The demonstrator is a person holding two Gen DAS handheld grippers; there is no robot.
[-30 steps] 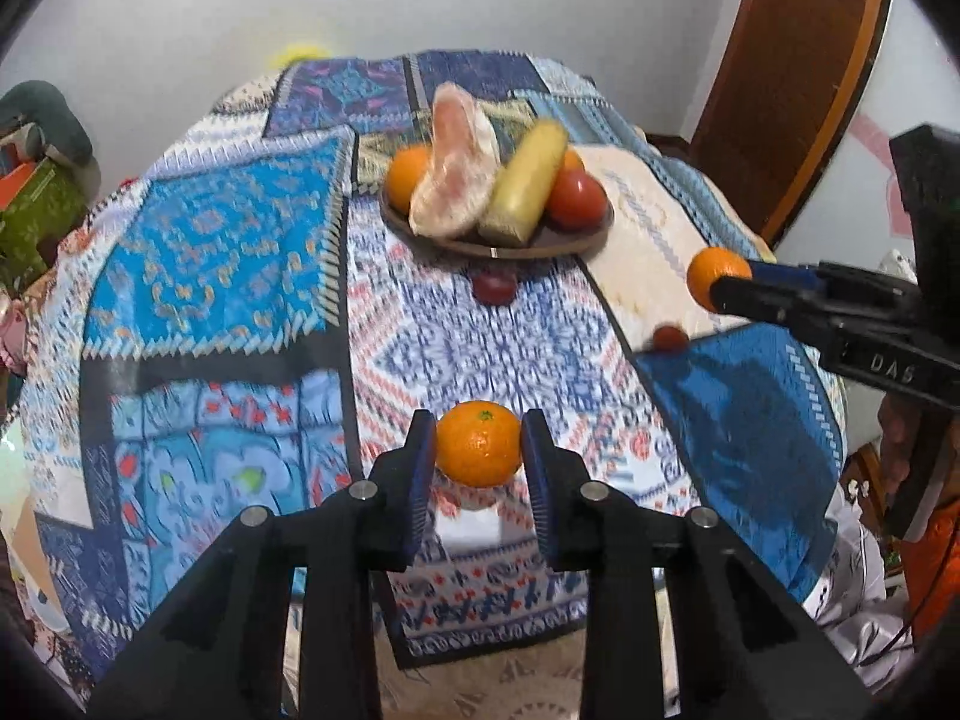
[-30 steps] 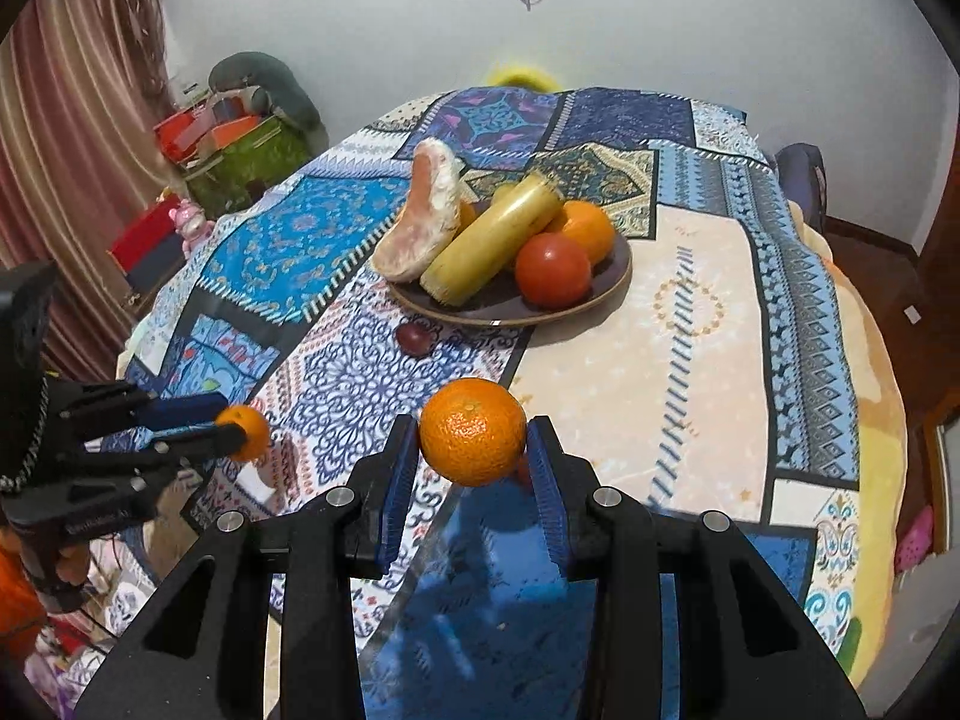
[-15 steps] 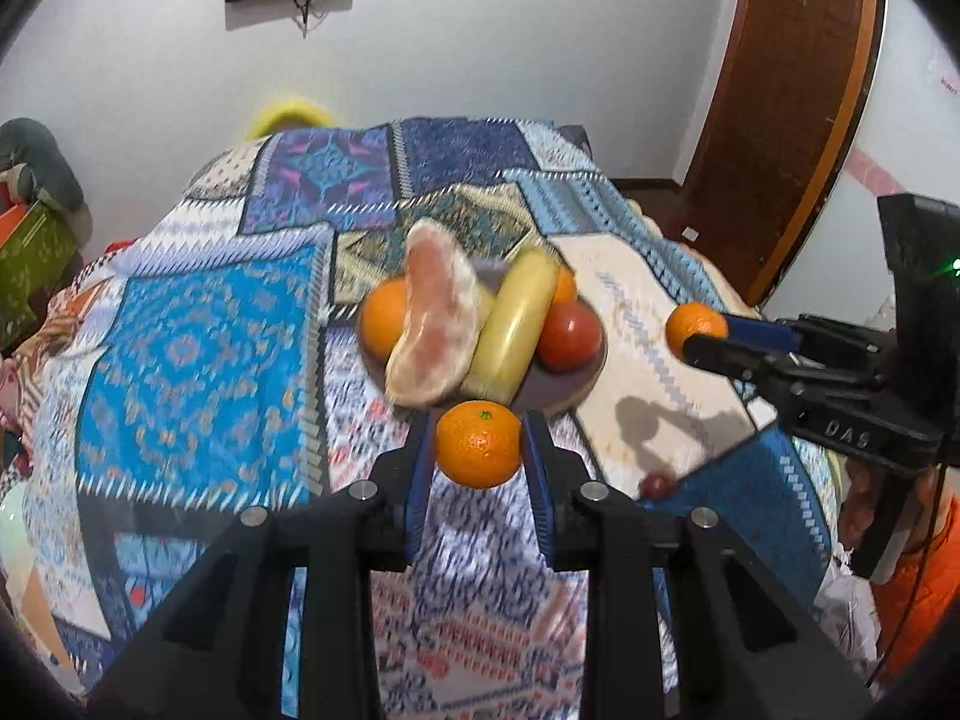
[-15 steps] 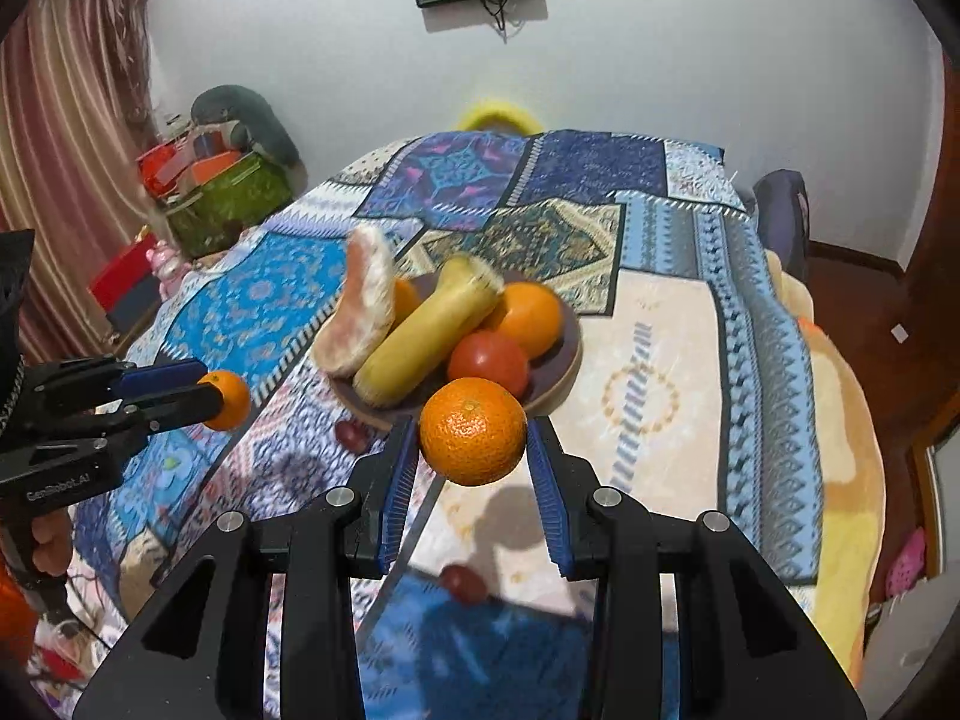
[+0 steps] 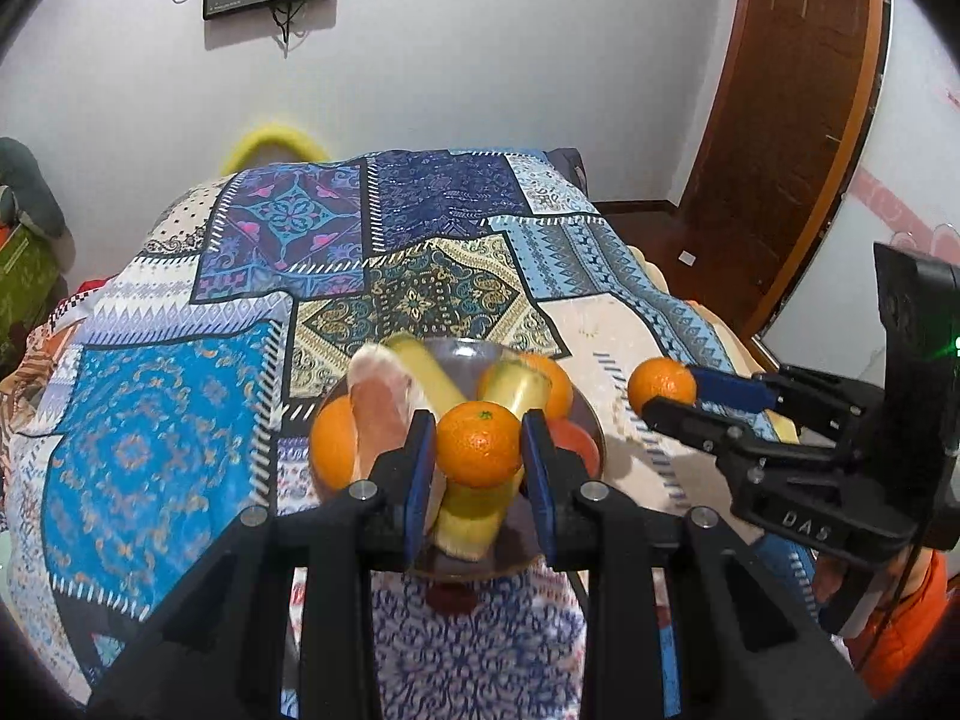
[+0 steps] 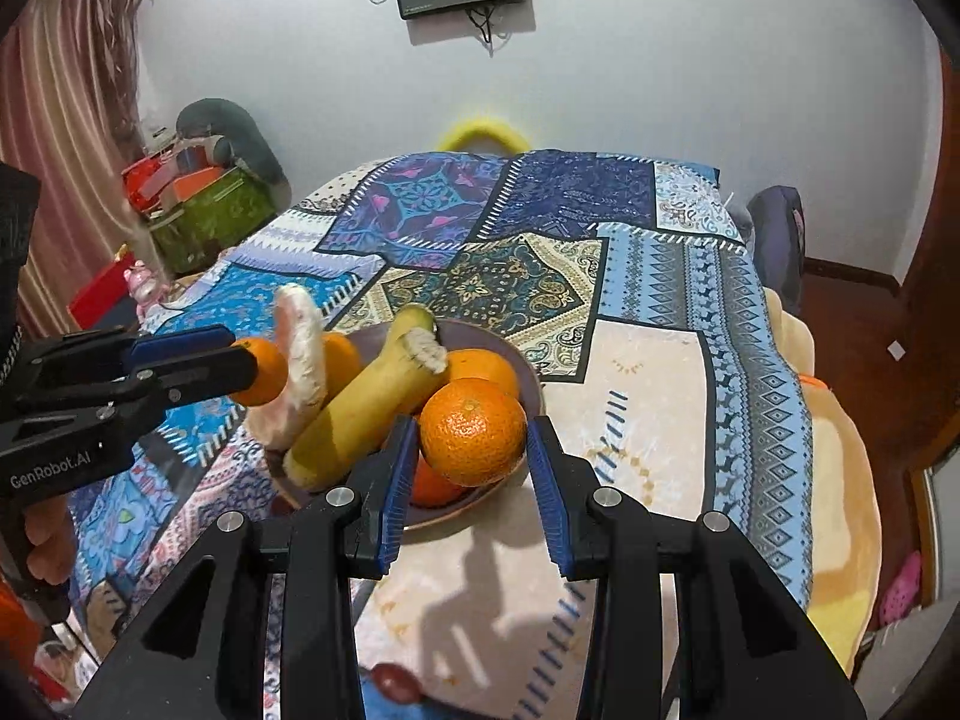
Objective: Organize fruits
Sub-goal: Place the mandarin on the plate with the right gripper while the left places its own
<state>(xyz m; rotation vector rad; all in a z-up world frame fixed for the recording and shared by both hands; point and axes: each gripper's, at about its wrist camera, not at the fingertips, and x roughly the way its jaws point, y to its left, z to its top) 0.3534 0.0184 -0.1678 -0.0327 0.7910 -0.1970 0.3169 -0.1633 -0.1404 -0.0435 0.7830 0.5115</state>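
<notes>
Orange mandarin (image 5: 478, 443) sits clamped inside left claw (image 5: 478, 462).

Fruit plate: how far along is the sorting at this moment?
Done: the plate already holds a banana, a pale peeled fruit and several oranges. In hand: the left tool grips one mandarin and the right tool another mandarin, both near the plate. Left: setting both down, then a small dark red fruit lying on the cloth.
</notes>
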